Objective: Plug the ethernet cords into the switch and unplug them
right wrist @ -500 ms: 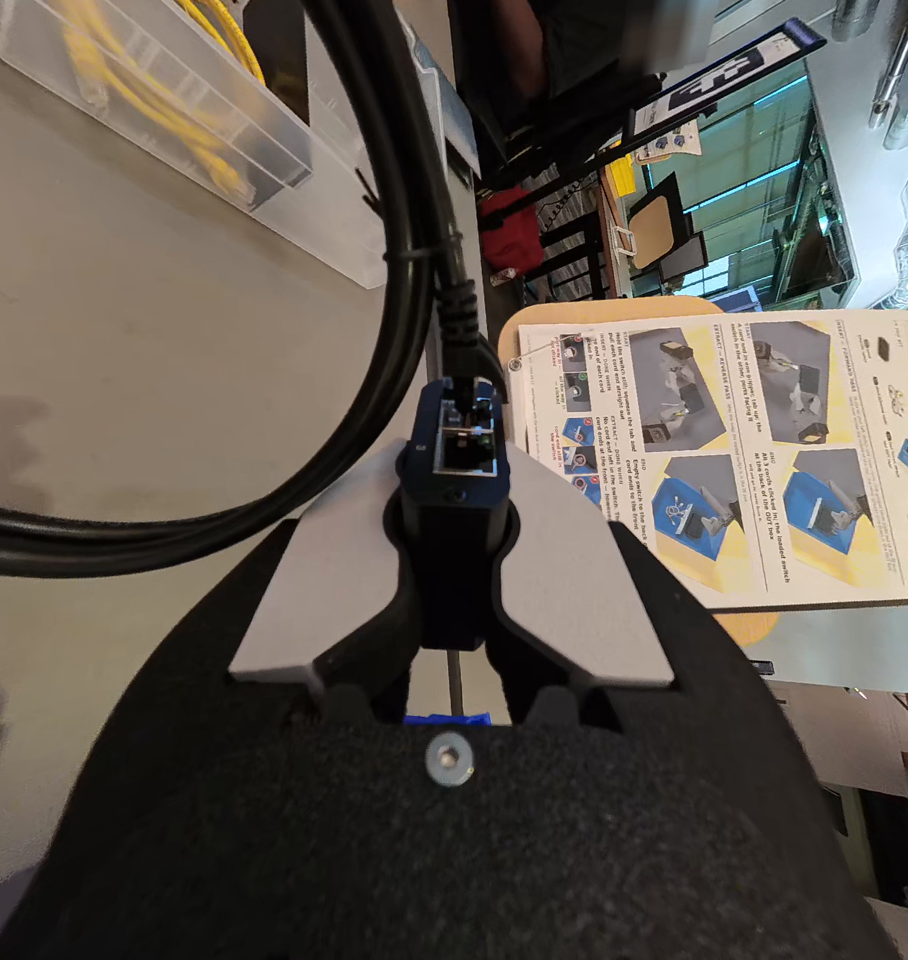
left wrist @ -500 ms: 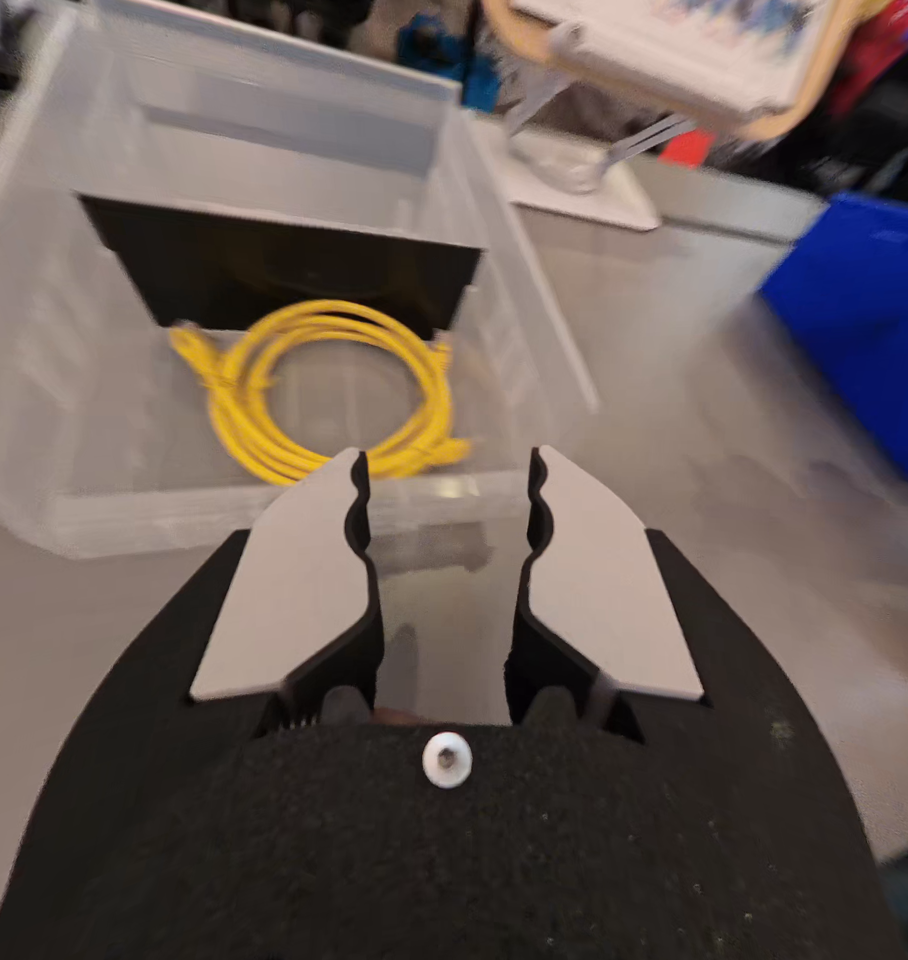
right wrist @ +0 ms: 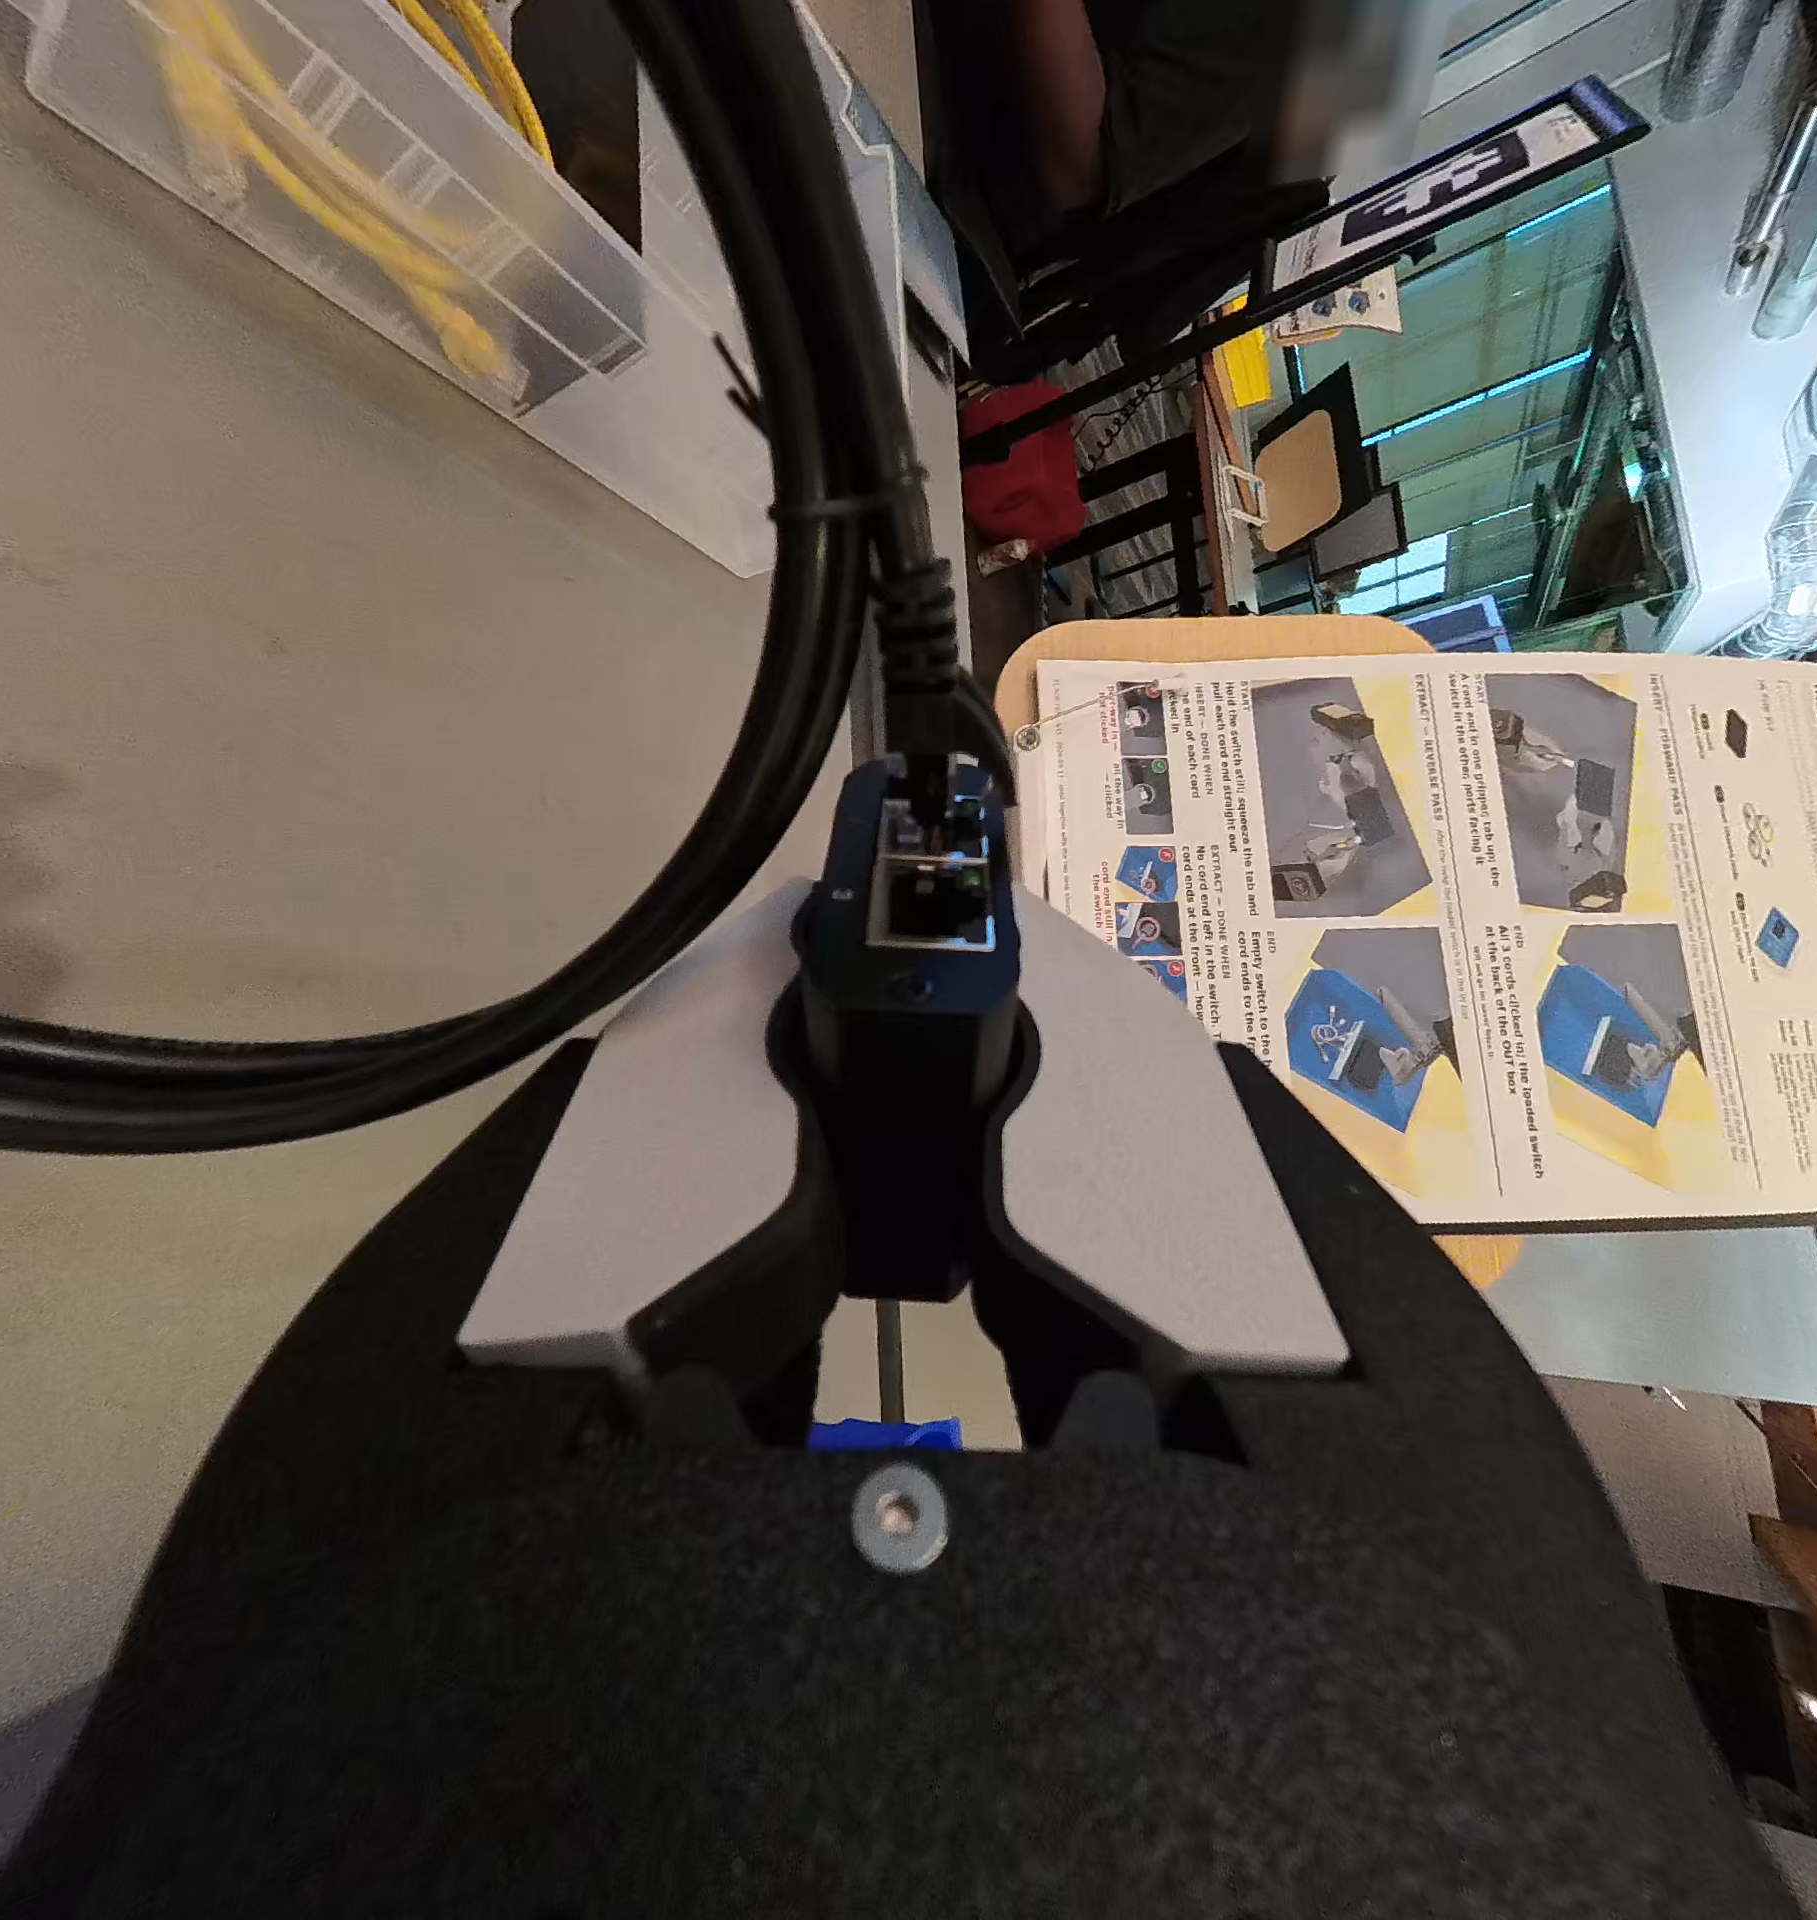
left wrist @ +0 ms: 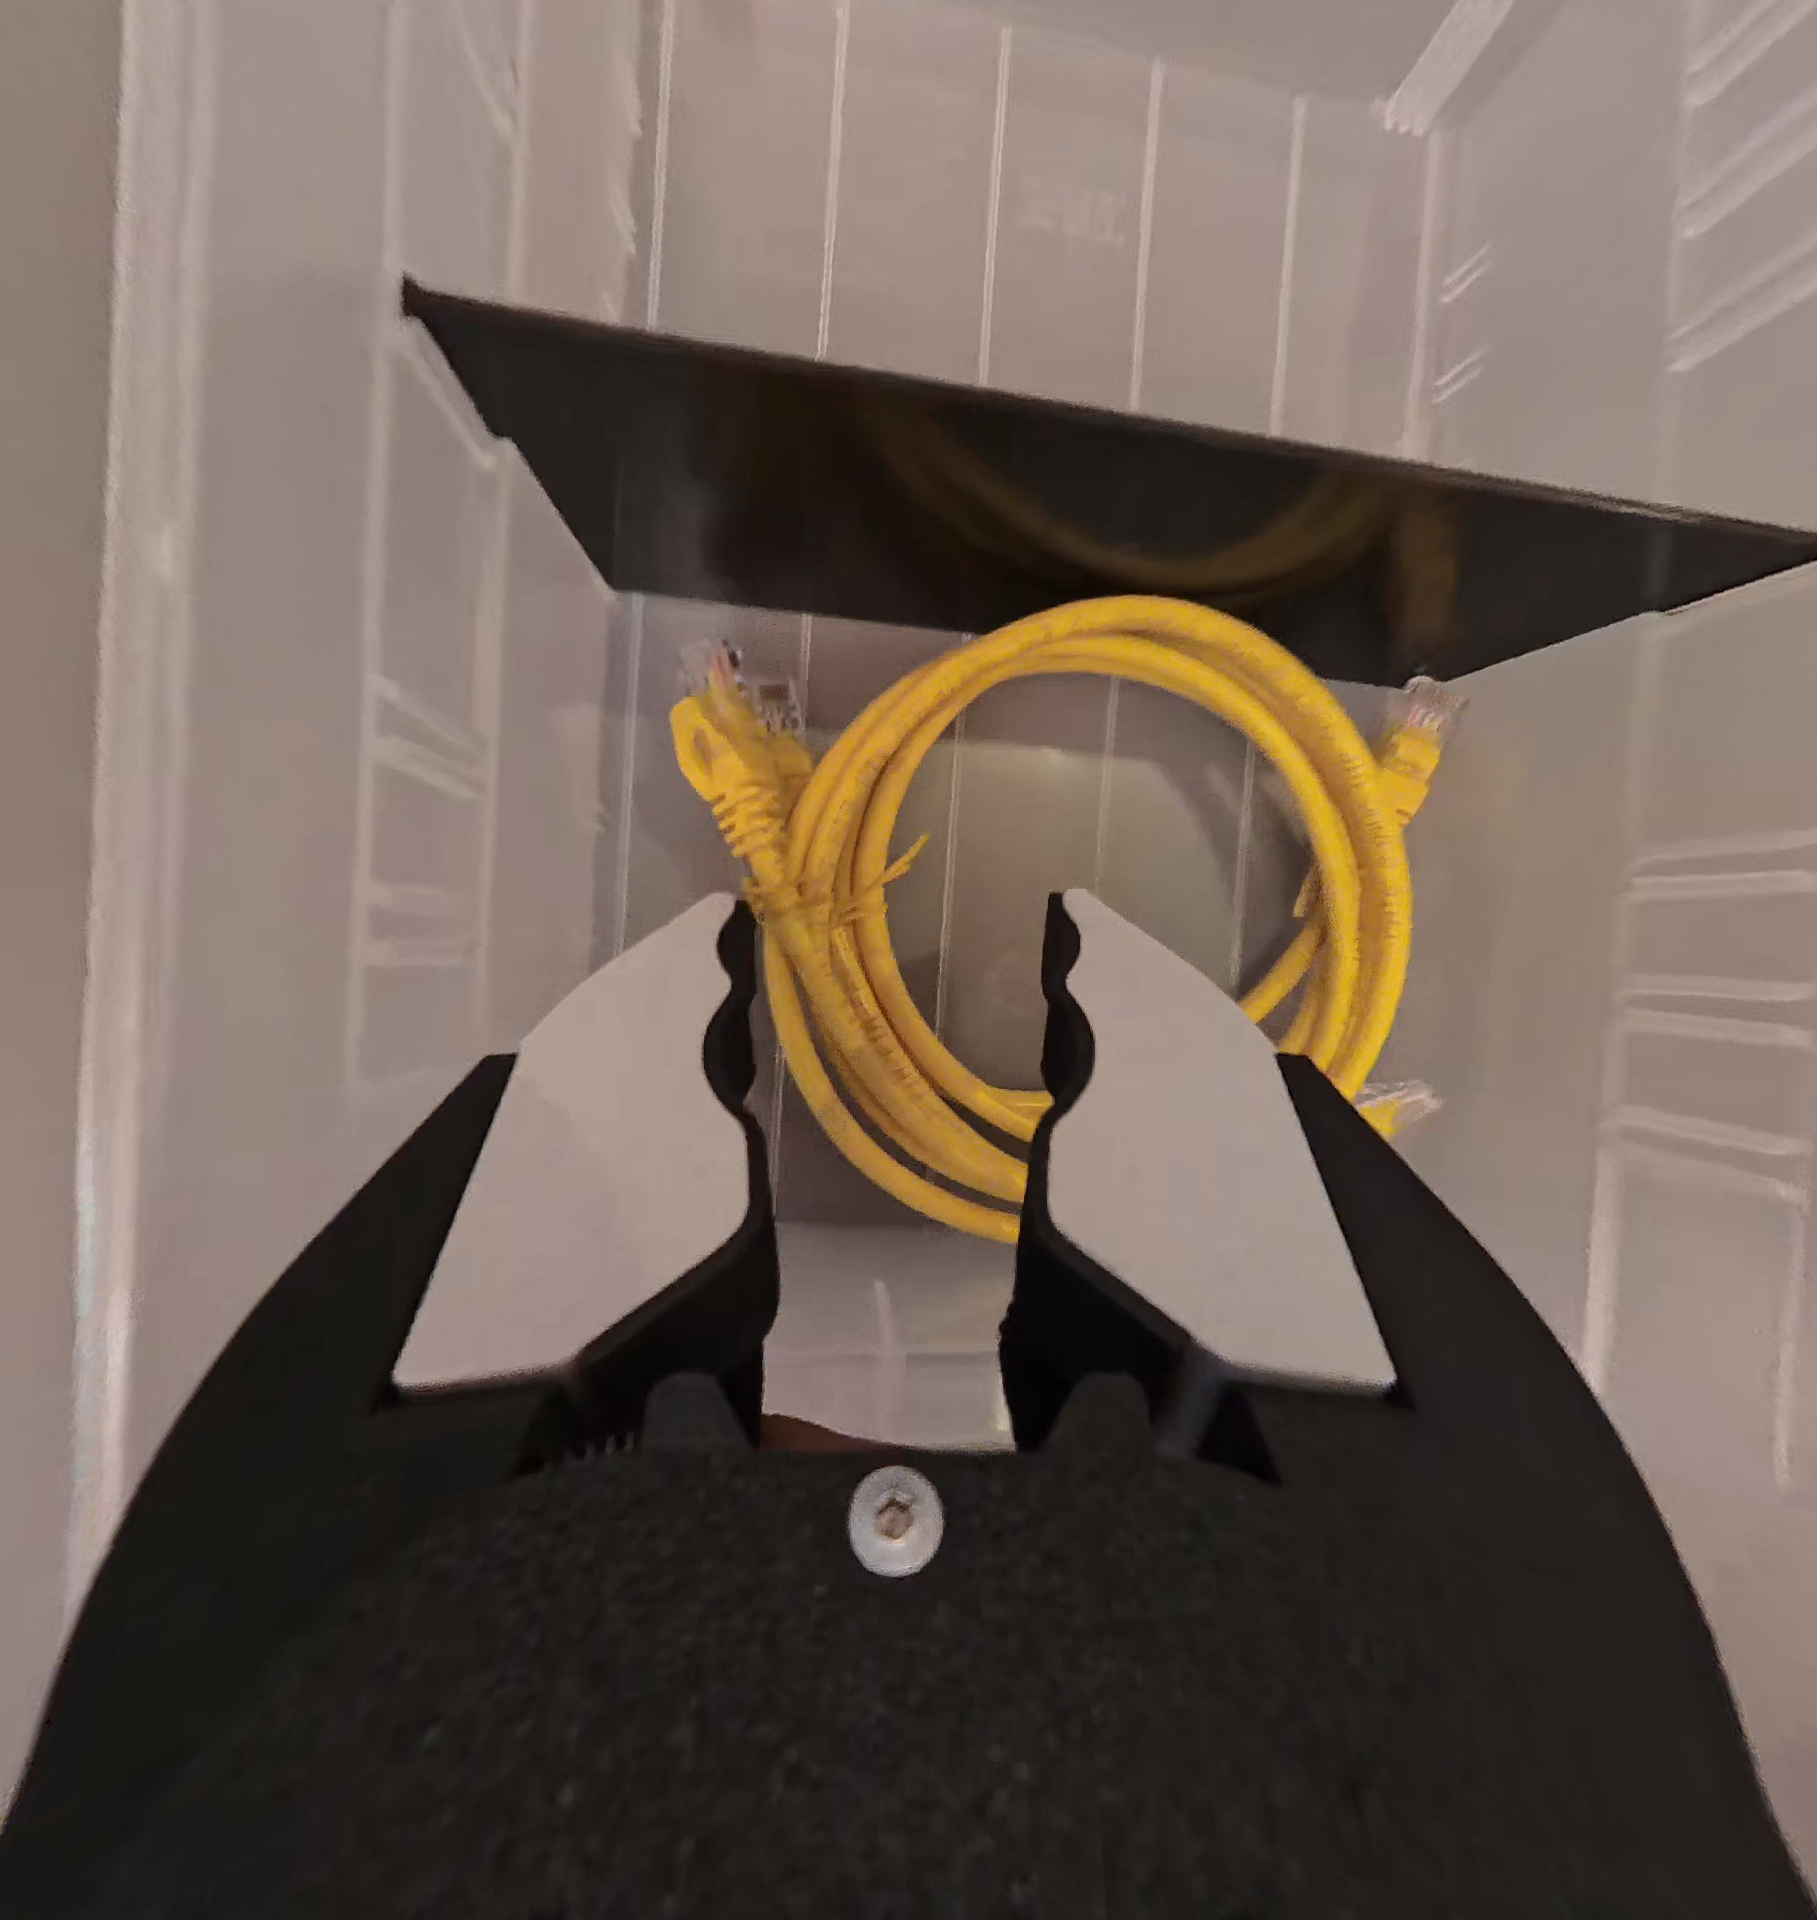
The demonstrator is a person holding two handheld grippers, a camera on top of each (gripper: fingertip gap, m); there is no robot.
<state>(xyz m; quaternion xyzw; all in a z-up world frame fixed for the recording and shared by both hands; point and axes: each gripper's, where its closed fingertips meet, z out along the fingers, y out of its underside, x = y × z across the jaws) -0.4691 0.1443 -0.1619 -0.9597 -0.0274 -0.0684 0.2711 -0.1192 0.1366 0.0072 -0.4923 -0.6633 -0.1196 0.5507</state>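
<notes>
The left gripper point(left wrist: 893, 914) hangs over a clear plastic bin point(left wrist: 260, 727) with its jaws spread wide and gripping nothing. A coiled yellow ethernet cord point(left wrist: 1091, 883) lies on the bin floor below and ahead of the jaws; the tied left side of the coil runs through the gap just beside the left fingertip point(left wrist: 675, 956), while open air separates the strands from the right fingertip point(left wrist: 1112, 935). Whether the left pad touches the cord cannot be told. One plug point(left wrist: 727, 717) points away ahead-left of the jaws, another point(left wrist: 1413, 727) sits ahead-right. A dark panel point(left wrist: 987, 499) crosses the bin beyond the coil, its near edge just past the loop's far arc. The bin's ribbed walls rise on both sides of the jaws, well apart from them.

The right gripper point(right wrist: 909, 935) is closed on a dark blue switch point(right wrist: 914, 987), both pads pressed against its sides. The port face points away from the jaws: the nearer port point(right wrist: 930, 914) is free, and a black cord point(right wrist: 800, 416) is plugged into the one beyond it, looping off to the left over the grey surface point(right wrist: 260, 727). The bin point(right wrist: 613, 312) stands far ahead-left. A printed instruction sheet point(right wrist: 1506, 935) lies to the right of the jaws, past the surface edge.
</notes>
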